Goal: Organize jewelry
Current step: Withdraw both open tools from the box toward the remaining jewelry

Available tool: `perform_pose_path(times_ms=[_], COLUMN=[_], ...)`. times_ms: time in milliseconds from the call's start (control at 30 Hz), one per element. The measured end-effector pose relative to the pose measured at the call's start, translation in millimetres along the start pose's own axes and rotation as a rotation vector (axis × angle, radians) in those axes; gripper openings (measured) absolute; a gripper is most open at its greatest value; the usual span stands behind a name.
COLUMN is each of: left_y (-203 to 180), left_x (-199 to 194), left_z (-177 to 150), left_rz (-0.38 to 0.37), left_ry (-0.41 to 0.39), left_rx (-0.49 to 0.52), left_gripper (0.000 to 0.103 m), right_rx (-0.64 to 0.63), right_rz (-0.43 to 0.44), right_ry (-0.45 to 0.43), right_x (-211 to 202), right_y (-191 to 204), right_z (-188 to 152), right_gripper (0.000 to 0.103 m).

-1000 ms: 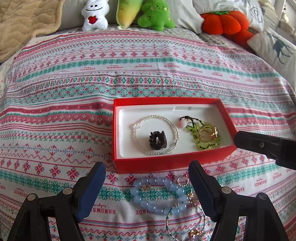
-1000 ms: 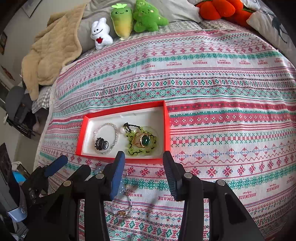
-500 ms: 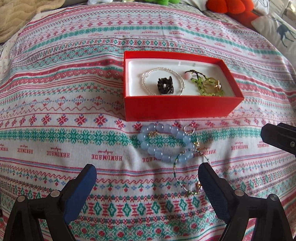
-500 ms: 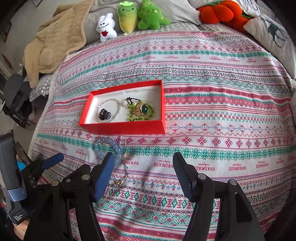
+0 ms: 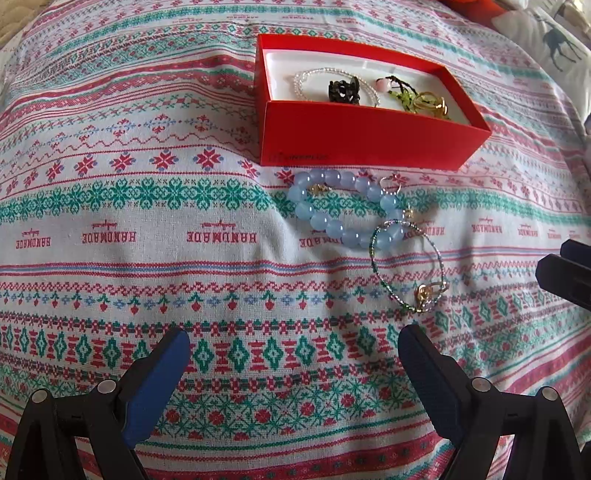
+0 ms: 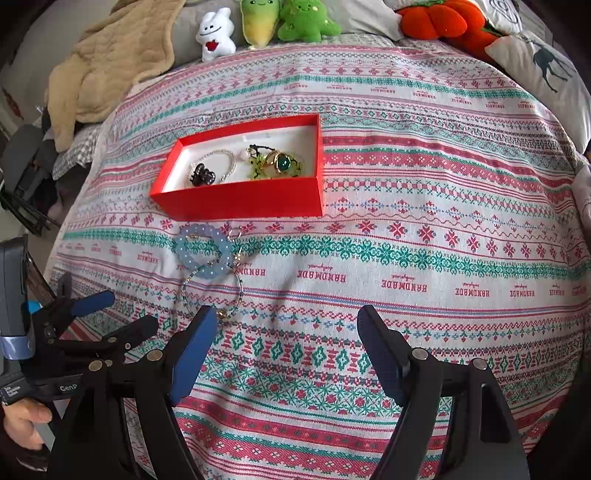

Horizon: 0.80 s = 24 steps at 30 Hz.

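Observation:
A red box (image 5: 362, 138) (image 6: 236, 201) with a white lining sits on the patterned bedspread. It holds a clear bead bracelet (image 5: 314, 75), a black clip (image 5: 344, 91), a green cord piece (image 5: 404, 101) and a gold ring with a green stone (image 6: 282, 162). In front of the box lie a blue bead bracelet (image 5: 341, 210) (image 6: 203, 253), a thin beaded bangle (image 5: 410, 273) (image 6: 212, 291) and a small ring (image 5: 390, 183). My left gripper (image 5: 293, 354) is open and empty, short of the loose jewelry. My right gripper (image 6: 286, 330) is open and empty, to the right of the bangle.
Plush toys (image 6: 273, 22), an orange pumpkin cushion (image 6: 439, 20), a beige blanket (image 6: 107, 62) and a deer pillow (image 6: 546, 70) line the far edge of the bed. The left gripper shows in the right wrist view (image 6: 88, 314), at the bed's left edge.
Both grippers have pulled back from the box toward the near side of the bed. The loose jewelry now lies ahead of their fingers. Both stay open.

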State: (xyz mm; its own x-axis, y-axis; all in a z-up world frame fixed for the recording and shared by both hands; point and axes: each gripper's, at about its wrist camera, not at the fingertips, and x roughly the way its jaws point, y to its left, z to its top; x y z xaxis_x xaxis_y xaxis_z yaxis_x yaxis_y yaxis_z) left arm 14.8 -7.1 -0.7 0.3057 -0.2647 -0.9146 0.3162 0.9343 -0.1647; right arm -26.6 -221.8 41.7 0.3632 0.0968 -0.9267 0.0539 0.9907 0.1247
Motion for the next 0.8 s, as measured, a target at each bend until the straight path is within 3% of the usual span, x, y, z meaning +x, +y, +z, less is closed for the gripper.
perform_pose_path(times_ms=[367, 567, 600, 633, 767, 800], left_y=[-20, -26, -27, -29, -34, -35], left_x=[9, 7, 7, 8, 16, 20], left_z=[-7, 3, 6, 10, 16, 18], left_rz=[-0.025, -0.122, -0.133, -0.141, -0.144, -0.138], left_ry=[-0.052, -0.104, -0.109, -0.112, -0.095, -0.086], left_rx=[0.135, 0.106, 0.099, 0.089, 0.055, 0.045], left_gripper=[0.093, 0.070, 0.060, 0.053, 0.041, 0.033], right_rx=[-0.042, -0.040, -0.040, -0.040, -0.040, -0.040], right_rz=[-0.075, -0.081, -0.081, -0.081, -0.081, -0.081], right_ry=[0.047, 0.054, 0.054, 0.053, 0.053, 0.053], right_x=[23, 25, 25, 25, 25, 26], right_y=[-12, -15, -14, -15, -14, -14], right_z=[-17, -17, -17, -17, -17, -16], right_gripper=[0.081, 0.081, 0.081, 0.081, 0.081, 0.081])
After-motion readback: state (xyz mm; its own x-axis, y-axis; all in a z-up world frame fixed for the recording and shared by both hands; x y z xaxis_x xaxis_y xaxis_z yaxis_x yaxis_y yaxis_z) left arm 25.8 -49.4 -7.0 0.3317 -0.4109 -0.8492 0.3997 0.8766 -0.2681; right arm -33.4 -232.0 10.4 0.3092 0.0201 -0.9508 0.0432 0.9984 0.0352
